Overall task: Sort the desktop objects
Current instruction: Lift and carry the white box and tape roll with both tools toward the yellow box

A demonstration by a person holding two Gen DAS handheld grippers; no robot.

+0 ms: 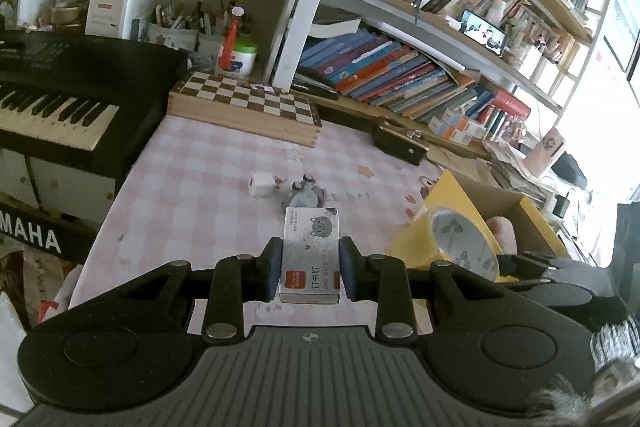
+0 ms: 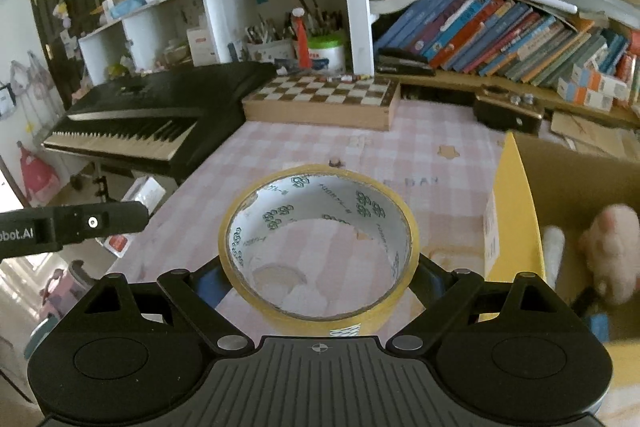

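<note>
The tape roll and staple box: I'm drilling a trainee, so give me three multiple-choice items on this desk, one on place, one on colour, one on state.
1. Where is the cardboard box relative to the tape roll in the right wrist view?
A. left
B. right
C. under it

2. What colour is the roll's outer band?
A. yellow
B. blue
C. red

3. What are the left tongs doing?
A. hanging open
B. gripping a staple box
C. gripping a pen

Answers: 1 B, the box's open side fills the right edge. 2 A, the rim is yellow around a white core. 3 B, both pads press the box's sides.
</note>
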